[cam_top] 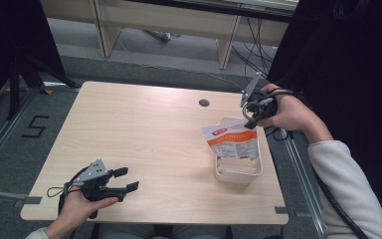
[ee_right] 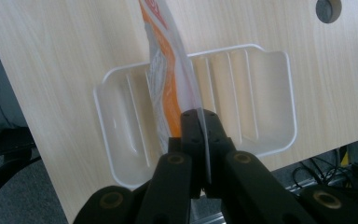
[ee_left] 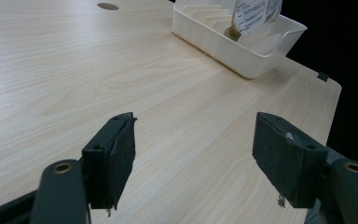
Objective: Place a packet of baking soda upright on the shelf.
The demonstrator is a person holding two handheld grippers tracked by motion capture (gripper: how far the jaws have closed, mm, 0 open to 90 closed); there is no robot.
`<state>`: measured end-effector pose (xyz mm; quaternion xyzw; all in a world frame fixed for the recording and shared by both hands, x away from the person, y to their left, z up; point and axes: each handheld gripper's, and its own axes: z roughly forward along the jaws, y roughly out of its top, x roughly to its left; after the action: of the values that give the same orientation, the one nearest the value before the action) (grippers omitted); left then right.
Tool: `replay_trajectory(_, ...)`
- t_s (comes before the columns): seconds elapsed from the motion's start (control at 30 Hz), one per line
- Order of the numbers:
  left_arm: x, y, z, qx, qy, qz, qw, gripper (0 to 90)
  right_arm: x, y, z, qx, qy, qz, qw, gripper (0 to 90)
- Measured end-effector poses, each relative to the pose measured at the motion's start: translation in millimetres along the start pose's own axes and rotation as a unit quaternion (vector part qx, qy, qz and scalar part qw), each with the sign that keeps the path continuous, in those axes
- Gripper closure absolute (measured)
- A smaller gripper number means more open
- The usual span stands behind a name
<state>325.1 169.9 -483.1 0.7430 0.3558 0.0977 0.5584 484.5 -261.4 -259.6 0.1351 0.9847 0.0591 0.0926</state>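
Observation:
An orange and white pouch [cam_top: 231, 141] hangs upright with its lower end inside a white ribbed tray [cam_top: 220, 172] at the table's right side. My right gripper [cam_top: 251, 122] is shut on the pouch's top edge, above the tray's far end. In the right gripper view the jaws pinch the thin pouch [ee_right: 168, 74] edge-on over the tray [ee_right: 270, 93]. My left gripper [cam_top: 127, 179] rests near the table's front left, open with nothing between its pads [ee_left: 121, 158]. It points toward the tray [ee_left: 223, 46] and the pouch [ee_left: 254, 14].
A round cable hole [cam_top: 204, 103] lies in the wooden tabletop [cam_top: 144, 134] behind the tray. The tray sits close to the table's right edge. Cables and shelf legs stand on the floor beyond the far edge.

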Motion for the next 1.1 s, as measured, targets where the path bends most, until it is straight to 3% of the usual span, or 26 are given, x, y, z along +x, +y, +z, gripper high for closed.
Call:
replay_trajectory(0.13,0.0,0.1,-0.2,0.0,0.0,0.0,1.0,29.6,-2.5,0.5,3.1,0.005,0.001,-0.011,0.9999,90.0)
replay_trajectory(1.1,0.1,0.0,0.0,-0.001,0.001,-0.002,1.0,29.6,-3.7,0.1,15.3,0.014,0.005,-0.002,0.9999,90.0)
